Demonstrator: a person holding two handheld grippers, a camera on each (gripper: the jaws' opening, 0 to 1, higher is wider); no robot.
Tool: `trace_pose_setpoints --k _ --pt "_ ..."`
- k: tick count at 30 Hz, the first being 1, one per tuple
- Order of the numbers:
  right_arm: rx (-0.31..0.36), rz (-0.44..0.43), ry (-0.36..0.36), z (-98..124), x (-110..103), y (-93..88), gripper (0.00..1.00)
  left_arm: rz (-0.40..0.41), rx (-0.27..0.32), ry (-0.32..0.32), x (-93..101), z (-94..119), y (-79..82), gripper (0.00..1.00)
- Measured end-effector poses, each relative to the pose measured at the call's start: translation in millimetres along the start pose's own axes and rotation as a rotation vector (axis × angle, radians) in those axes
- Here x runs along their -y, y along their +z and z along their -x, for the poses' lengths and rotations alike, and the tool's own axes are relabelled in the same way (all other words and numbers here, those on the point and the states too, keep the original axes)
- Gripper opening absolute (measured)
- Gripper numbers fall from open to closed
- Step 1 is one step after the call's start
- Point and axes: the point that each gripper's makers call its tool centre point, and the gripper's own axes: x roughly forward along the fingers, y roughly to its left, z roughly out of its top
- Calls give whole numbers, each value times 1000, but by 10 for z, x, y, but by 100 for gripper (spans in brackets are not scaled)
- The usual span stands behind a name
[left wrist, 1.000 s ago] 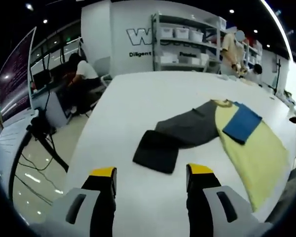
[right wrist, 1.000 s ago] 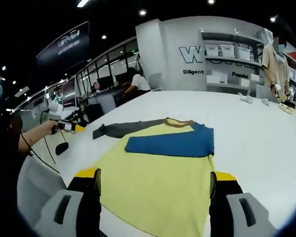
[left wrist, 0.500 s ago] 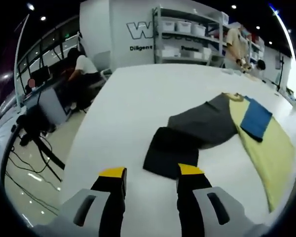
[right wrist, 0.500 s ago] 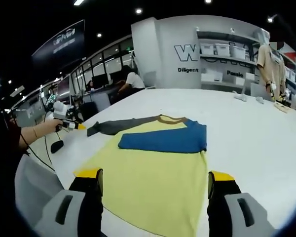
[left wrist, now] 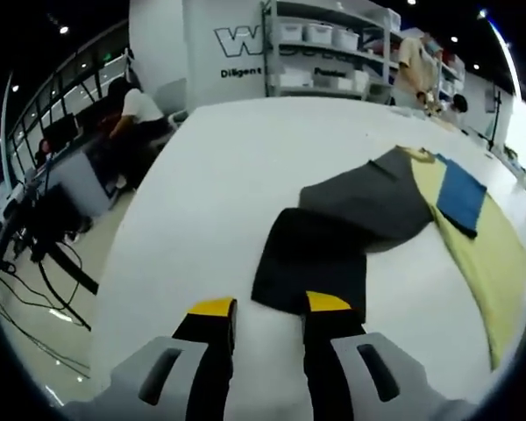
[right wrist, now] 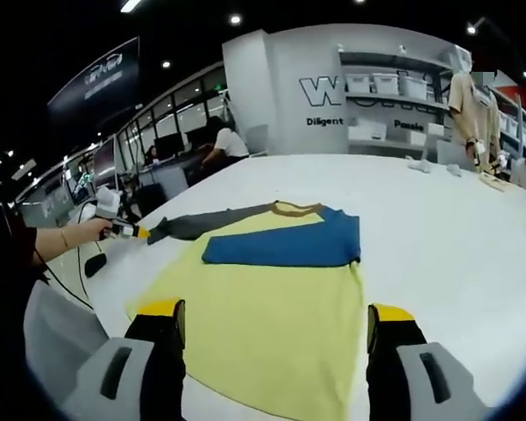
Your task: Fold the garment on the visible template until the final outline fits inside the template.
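The garment is a yellow shirt (right wrist: 263,294) lying flat on the white table. Its blue sleeve (right wrist: 285,247) is folded across the chest. The grey sleeve (right wrist: 206,224) stretches out to the side and ends in a black cuff (left wrist: 316,259). My left gripper (left wrist: 270,305) is at the cuff's near edge, open with a narrow gap. One of its yellow fingertips (left wrist: 329,303) overlaps the cuff and the other is over bare table. In the right gripper view, the left gripper (right wrist: 127,231) touches the sleeve end. My right gripper (right wrist: 276,311) hangs wide open over the shirt's hem.
The table (right wrist: 438,228) extends far beyond the shirt, and its edge (left wrist: 123,254) drops to a floor with cables. A seated person (left wrist: 131,110) works at a desk beyond it. Shelves with bins (left wrist: 324,53) and a dressed mannequin (right wrist: 469,105) stand at the back.
My left gripper has moved forward to the black cuff and its jaws have narrowed. The right gripper has stayed wide open, nearly still.
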Motion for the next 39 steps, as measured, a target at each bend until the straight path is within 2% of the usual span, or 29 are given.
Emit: trace_pose_setpoints --k 8,11,14,16,20,22,23,25,31,35,39 --pt "-10 -1 -20 20 44 -46 81 -5 16 -4 9 -67 62 20" --pt "-11 0 -17 14 32 -57 80 25 34 14 -33 -66 109 23" --pt "-23 8 -21 5 39 -90 80 69 39 -20 -21 -82 130 26" --pt "-28 8 -23 1 47 -106 79 61 13 -14 -35 -108 88 23" --pt "-30 7 -22 1 46 -112 79 49 24 -7 -53 -135 113 19" --pt "-30 10 -27 4 58 -112 79 44 25 -8 -52 -147 115 12" --pt "-35 10 -28 6 70 -122 78 11 17 7 -66 -150 96 8" --pt "-34 10 -35 6 86 -126 78 16 26 -14 -14 -160 114 3" --pt "-43 16 -34 -5 74 -151 76 24 28 -8 -39 -158 117 1" --pt "-32 15 -33 -8 63 -126 76 8 52 28 -171 -51 229 1" --pt "-29 21 -29 -12 36 -120 76 -39 95 73 -320 105 425 1"
